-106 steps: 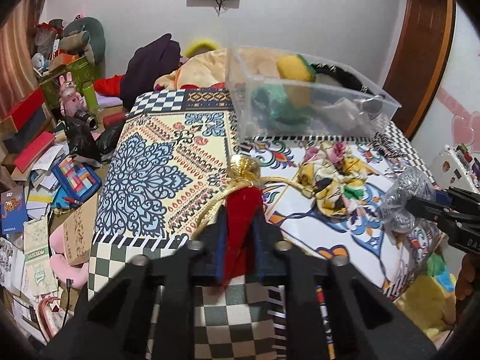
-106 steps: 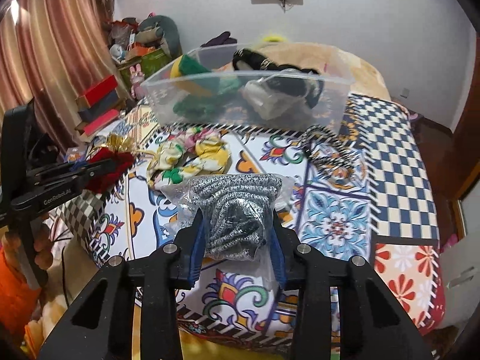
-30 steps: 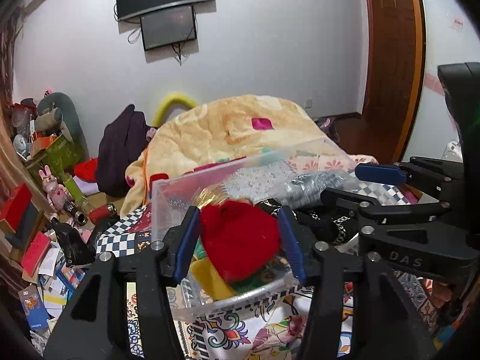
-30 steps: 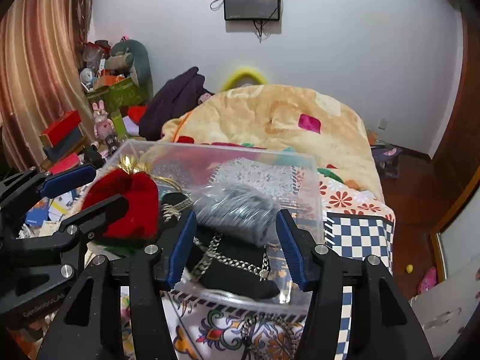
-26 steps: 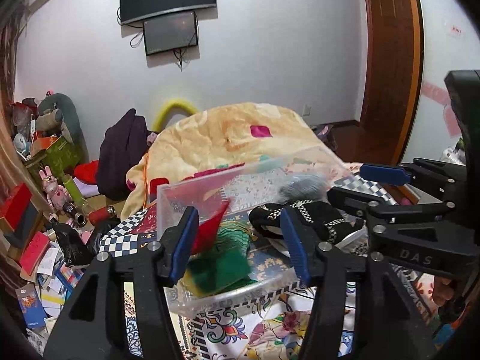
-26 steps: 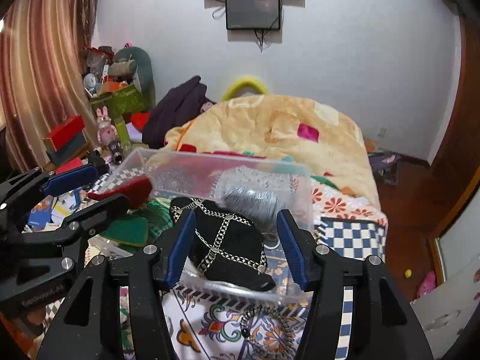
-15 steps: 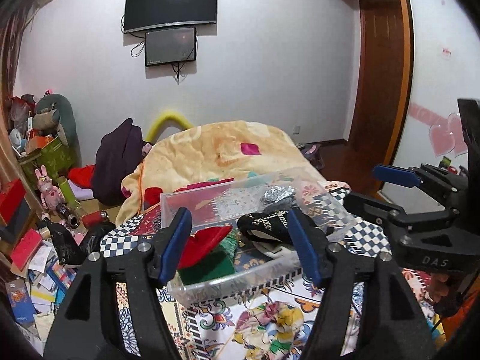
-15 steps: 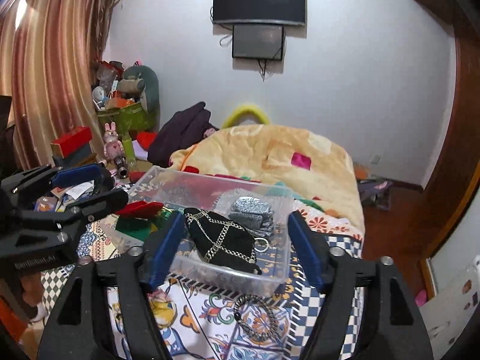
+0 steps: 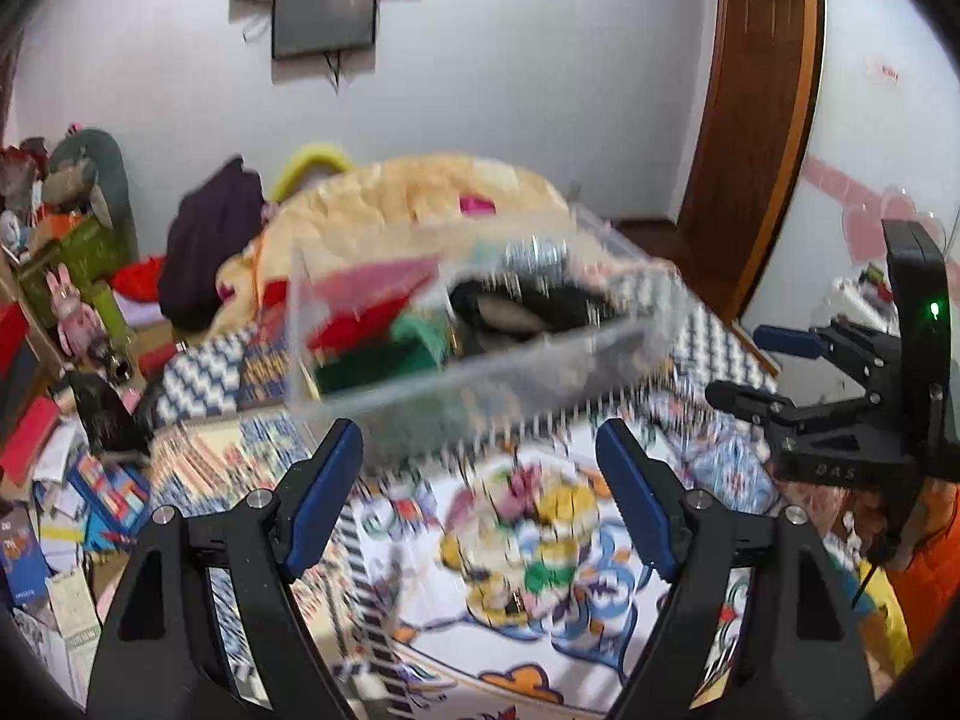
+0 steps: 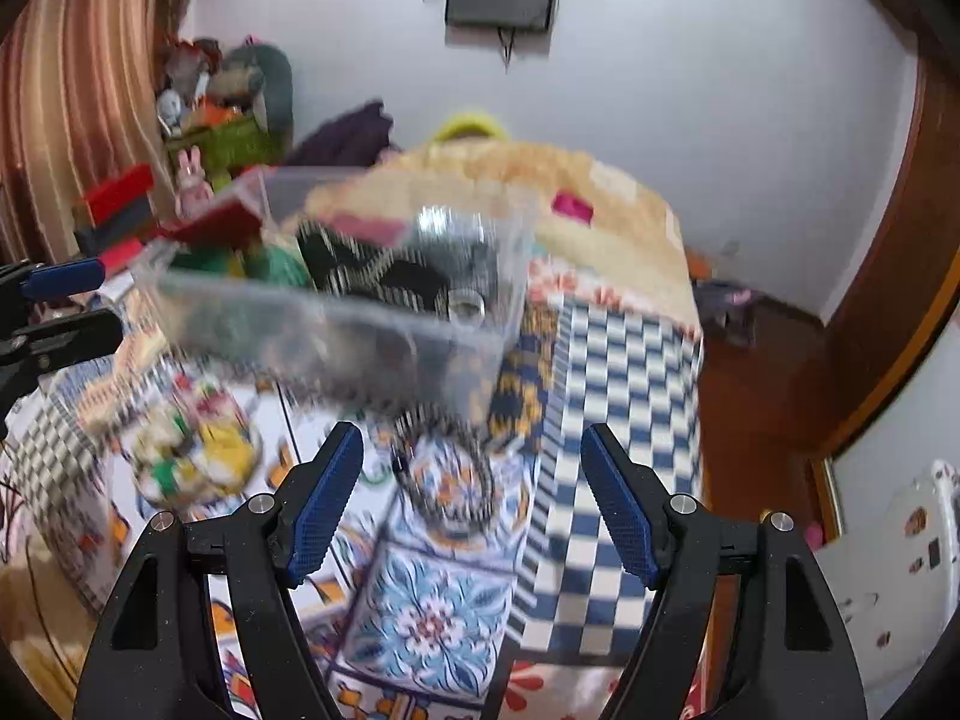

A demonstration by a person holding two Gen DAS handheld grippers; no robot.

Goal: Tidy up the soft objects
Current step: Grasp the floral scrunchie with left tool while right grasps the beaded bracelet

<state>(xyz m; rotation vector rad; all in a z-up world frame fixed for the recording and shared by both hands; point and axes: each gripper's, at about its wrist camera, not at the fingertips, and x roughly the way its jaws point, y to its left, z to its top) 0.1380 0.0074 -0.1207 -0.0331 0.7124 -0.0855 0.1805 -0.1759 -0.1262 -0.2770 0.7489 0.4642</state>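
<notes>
A clear plastic bin (image 9: 480, 366) stands on the patterned bed cover and also shows in the right wrist view (image 10: 336, 324). Inside lie a red pouch (image 9: 360, 306), green cloth (image 9: 384, 360), a black chained item (image 10: 384, 276) and a silver mesh ball (image 10: 450, 228). A floral fabric scrunchie (image 9: 528, 540) lies in front of the bin; it also shows in the right wrist view (image 10: 192, 456). A black beaded ring (image 10: 444, 468) lies near the bin. My left gripper (image 9: 480, 480) is open and empty. My right gripper (image 10: 471, 480) is open and empty, also seen at the right (image 9: 780, 372).
A yellow blanket (image 9: 432, 192) is piled behind the bin. Cluttered boxes and toys (image 9: 66, 324) fill the floor at the left. A wooden door (image 9: 756, 120) stands at the right. A wall screen (image 9: 324, 12) hangs above. The bed cover's checkered border (image 10: 612, 420) runs along the right.
Both grippers let go of the red pouch and the silver mesh ball into the bin, then drew back and lower; both views are now blurred with motion.
</notes>
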